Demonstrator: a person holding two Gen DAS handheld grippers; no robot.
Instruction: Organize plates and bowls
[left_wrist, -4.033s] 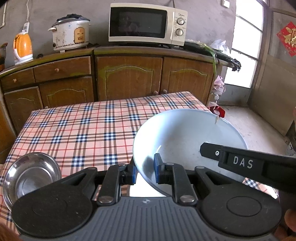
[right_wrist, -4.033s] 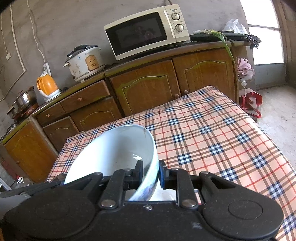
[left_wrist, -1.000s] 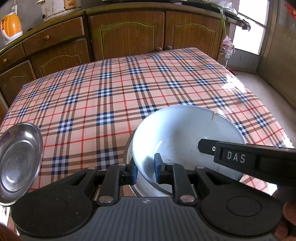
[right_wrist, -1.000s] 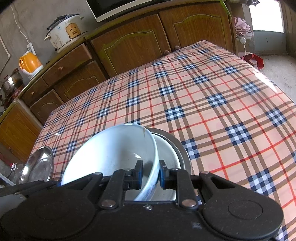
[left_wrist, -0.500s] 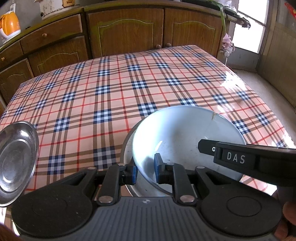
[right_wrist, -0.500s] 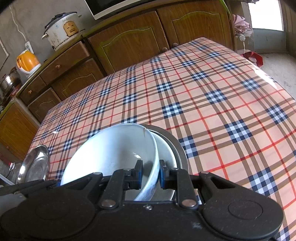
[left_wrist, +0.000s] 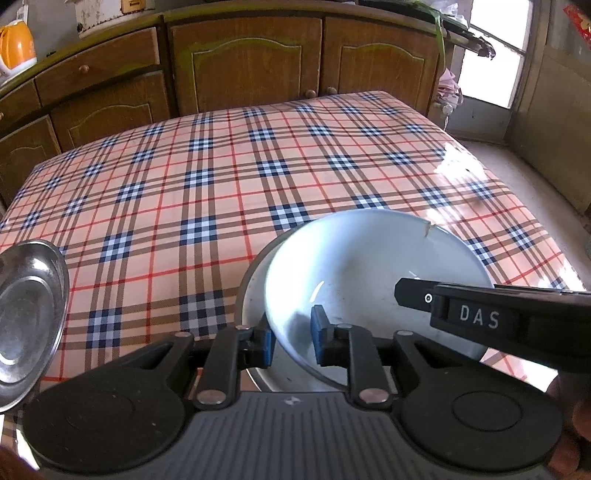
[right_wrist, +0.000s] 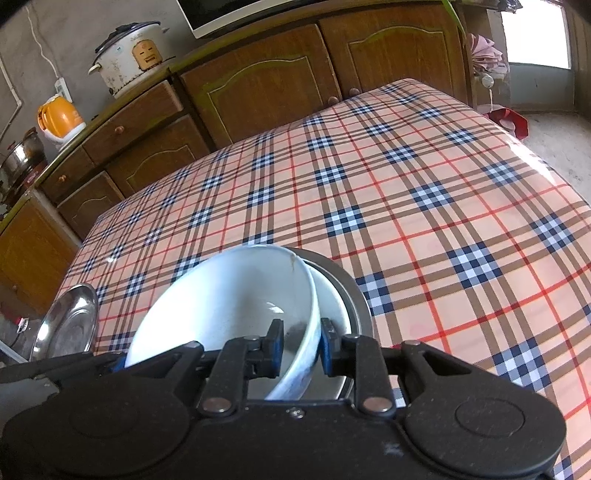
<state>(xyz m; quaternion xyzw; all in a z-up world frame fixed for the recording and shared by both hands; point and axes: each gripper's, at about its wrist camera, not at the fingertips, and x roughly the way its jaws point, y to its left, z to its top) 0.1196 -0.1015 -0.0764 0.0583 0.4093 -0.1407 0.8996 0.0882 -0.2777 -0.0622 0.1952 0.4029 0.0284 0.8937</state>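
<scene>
Left gripper (left_wrist: 291, 341): tilted downward, jaws opening, straddling near-left rim of white bowl (left_wrist: 369, 266); blue pads one outside wall, one inside, gaps showing on both sides of rim. Right gripper (right_wrist: 299, 350): tilted downward, jaws opening, straddling bowl's right rim; inner pad clear of wall, outer pad just beside it. In left wrist view, right gripper's black arm reaches over bowl from right. Fingers of person's hand (left_wrist: 580, 435) at lower right edge.
</scene>
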